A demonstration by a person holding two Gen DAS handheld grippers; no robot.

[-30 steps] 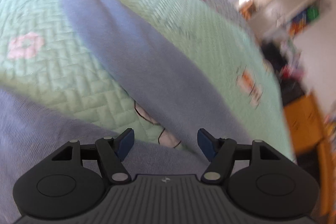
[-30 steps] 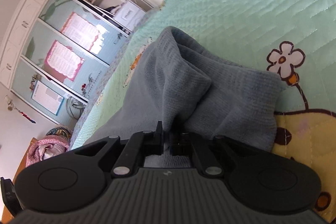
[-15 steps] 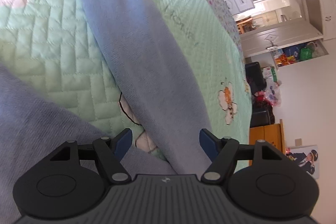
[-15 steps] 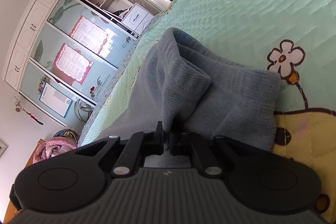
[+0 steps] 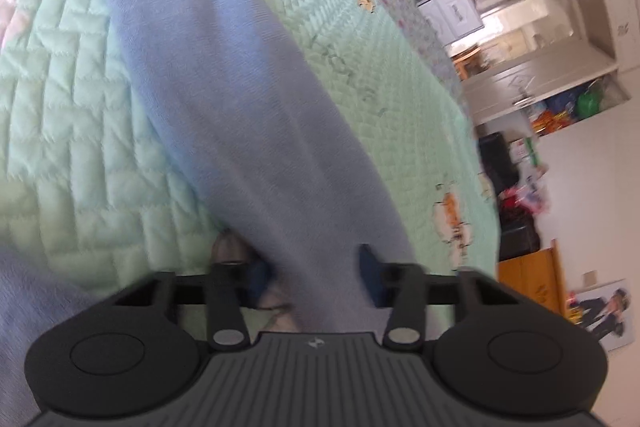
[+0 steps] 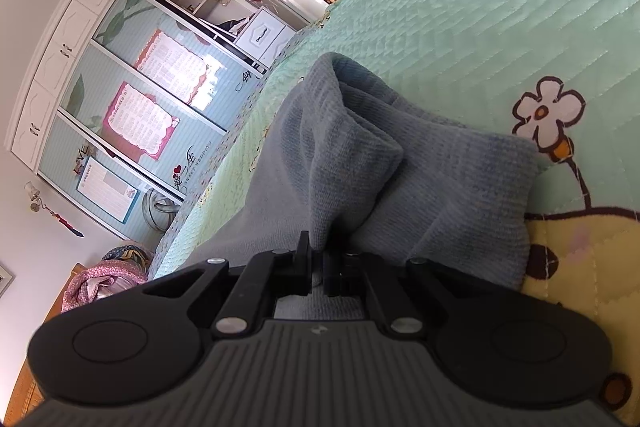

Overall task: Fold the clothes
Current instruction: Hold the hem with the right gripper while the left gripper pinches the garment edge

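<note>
Since a second ago left gripper [image 5: 318,267] narrowed its gap around the sleeve [image 5: 248,99], pads half-closed astride it, not yet pinching. Right gripper [image 6: 318,263] unchanged, clamped on a bunched fold of the grey-blue garment [image 6: 400,179], which lies on the green quilt [image 5: 80,107]. Best: close fully on the sleeve, lift both evenly, keep cloth taut.

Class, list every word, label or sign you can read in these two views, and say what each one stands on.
"SWEET WEDDING": decal low on the blue wardrobe door, beside a red heart.
"LOVE": small letters at the door's left edge, only just legible.
Pink-framed sheets on the doors: print too small.
Quilt: faint writing, blurred.
</note>
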